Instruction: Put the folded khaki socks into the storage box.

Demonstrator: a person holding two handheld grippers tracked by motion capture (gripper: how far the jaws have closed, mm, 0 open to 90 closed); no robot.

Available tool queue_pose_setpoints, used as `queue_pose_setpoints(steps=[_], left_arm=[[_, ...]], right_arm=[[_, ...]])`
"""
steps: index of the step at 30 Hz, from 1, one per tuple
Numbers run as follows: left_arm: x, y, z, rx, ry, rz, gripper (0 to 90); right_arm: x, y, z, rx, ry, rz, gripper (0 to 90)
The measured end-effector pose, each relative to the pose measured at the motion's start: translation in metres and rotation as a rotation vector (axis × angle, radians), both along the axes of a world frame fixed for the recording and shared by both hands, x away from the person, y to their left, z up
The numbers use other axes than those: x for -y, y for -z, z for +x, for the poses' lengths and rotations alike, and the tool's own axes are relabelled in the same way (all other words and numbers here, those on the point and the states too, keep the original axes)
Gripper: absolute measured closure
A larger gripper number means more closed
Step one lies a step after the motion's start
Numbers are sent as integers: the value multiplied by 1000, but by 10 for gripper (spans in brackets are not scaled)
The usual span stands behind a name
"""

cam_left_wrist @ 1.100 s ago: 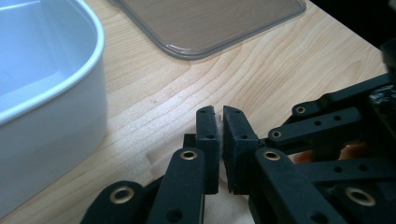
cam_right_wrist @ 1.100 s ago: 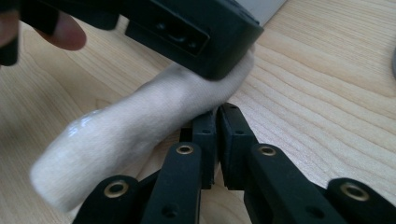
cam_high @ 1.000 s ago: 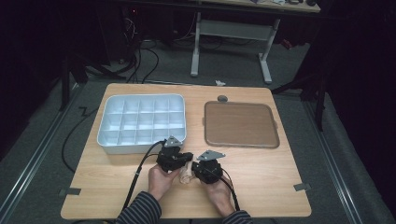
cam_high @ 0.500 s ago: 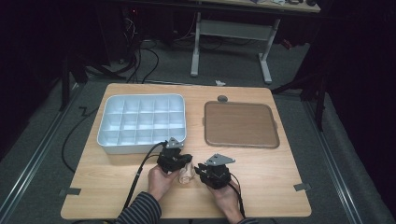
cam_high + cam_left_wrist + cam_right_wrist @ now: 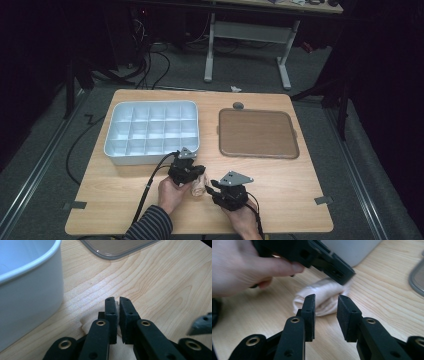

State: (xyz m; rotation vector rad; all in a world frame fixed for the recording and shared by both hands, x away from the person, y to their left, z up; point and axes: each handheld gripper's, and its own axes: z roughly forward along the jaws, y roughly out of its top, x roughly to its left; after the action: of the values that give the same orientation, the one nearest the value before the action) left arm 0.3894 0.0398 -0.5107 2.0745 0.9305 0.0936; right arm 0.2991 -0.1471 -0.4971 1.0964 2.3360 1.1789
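Two grippers sat close together near the table's [image 5: 295,200] front edge: the left gripper [image 5: 115,305] had its jaws pinched on a pale rolled cloth [image 5: 322,298], and the right gripper [image 5: 325,307] faced it with jaws apart. Bare wood lay open to the right, below the brown tray [image 5: 257,132]; the white compartment bin [image 5: 150,131] stood just behind the left gripper.

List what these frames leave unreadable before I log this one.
- Cloth: in the left gripper view the left gripper covers most of it; whether the near-shut jaws pinch it is unclear.
- Tray: cut off by the left gripper view's edge; in the high view, compartments too small to check for contents.
- Dark spot above the mat: too small to identify.
- Right gripper: open, short of the cloth.
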Motion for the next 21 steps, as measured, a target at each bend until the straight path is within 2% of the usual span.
queue_pose_setpoints(steps=[4, 9, 15, 18, 21], left_arm=[[0, 0, 0, -1, -2, -2, 857], [0, 0, 0, -1, 0, -3, 857], [0, 1, 0, -3, -4, -7, 857], [-1, 1, 1, -1, -4, -7, 857], [-1, 1, 1, 1, -5, -8, 857]], right_arm=[[-5, -5, -2, 12, -20, 4, 686], [-12, -2, 3, 1, -25, -26, 686], [-15, 8, 9, -36, -40, -46, 830], [-16, 12, 8, -37, -37, -74, 861], [-15, 15, 8, -39, -37, -78, 872]])
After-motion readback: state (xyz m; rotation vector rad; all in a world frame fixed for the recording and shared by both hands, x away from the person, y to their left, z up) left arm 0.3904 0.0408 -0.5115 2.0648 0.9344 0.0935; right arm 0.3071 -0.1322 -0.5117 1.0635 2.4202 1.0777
